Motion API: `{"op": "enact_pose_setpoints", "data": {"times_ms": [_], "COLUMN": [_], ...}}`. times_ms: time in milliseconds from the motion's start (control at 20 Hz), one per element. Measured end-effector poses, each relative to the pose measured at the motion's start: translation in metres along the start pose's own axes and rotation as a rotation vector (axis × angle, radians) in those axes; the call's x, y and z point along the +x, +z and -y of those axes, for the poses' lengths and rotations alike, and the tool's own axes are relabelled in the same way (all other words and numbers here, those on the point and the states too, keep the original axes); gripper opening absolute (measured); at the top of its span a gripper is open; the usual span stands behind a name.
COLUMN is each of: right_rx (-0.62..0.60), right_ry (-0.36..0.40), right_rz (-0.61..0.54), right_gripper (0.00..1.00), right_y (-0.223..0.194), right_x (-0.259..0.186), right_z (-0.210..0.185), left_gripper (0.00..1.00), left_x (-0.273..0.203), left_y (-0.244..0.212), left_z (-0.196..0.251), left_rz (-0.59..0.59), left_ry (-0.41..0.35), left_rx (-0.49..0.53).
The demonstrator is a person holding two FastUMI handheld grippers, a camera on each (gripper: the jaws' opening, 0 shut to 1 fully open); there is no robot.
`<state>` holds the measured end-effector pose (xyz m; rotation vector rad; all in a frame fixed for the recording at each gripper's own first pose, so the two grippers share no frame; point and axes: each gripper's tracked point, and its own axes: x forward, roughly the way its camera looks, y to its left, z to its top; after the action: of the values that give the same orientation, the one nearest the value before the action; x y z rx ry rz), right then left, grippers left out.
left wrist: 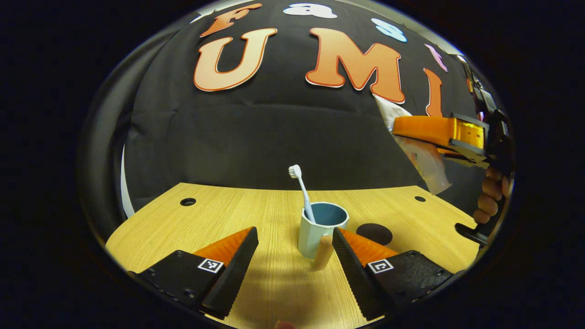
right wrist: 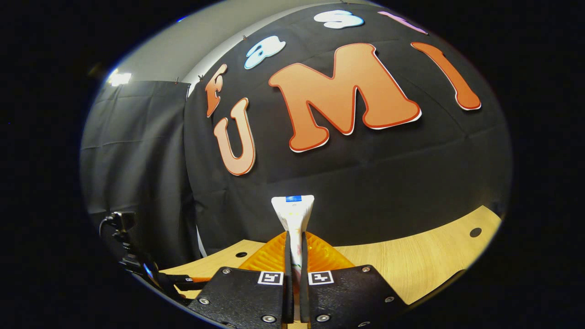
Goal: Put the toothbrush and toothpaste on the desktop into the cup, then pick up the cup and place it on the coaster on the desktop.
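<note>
A toothbrush [left wrist: 302, 192] stands head-up in the cup [left wrist: 320, 228] at lower centre of the left gripper view, the cup's handle [left wrist: 323, 252] turned toward the camera. A dark round coaster [left wrist: 374, 233] lies on the desk [left wrist: 256, 214] just right of the cup. The left gripper [left wrist: 292, 256] is released, its fingers spread wide to either side of the cup and touching nothing. At the right edge of that view, high above the desk, the right gripper [right wrist: 295, 256] is clamped on the toothpaste [right wrist: 293, 212], which hangs tilted, apparently cap-end down, though the fisheye blurs it there. The tube still has to go in: the toothbrush takes up part of the cup's mouth, so a slanted drop could catch the rim, knock the brush or tip the cup.
</note>
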<state>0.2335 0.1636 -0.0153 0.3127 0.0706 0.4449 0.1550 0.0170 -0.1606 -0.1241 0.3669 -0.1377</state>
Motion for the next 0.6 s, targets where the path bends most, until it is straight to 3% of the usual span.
{"op": "enact_pose_setpoints", "data": {"times_ms": [250, 600], "right_rx": [-0.009, -0.074], "right_ry": [0.031, 0.060], "right_rz": [-0.029, -0.023], "right_gripper": [0.05, 0.05], "right_y": [-0.016, -0.035], "right_x": [0.030, 0.076], "right_z": [-0.016, -0.034], "left_gripper": [0.98, 0.98], "left_x": [-0.001, 0.015], "left_y": [-0.010, -0.041], "left_z": [-0.014, -0.021], "left_rz": [0.011, -0.061], "left_ry": [0.006, 0.024], "left_rx": [-0.040, -0.067]}}
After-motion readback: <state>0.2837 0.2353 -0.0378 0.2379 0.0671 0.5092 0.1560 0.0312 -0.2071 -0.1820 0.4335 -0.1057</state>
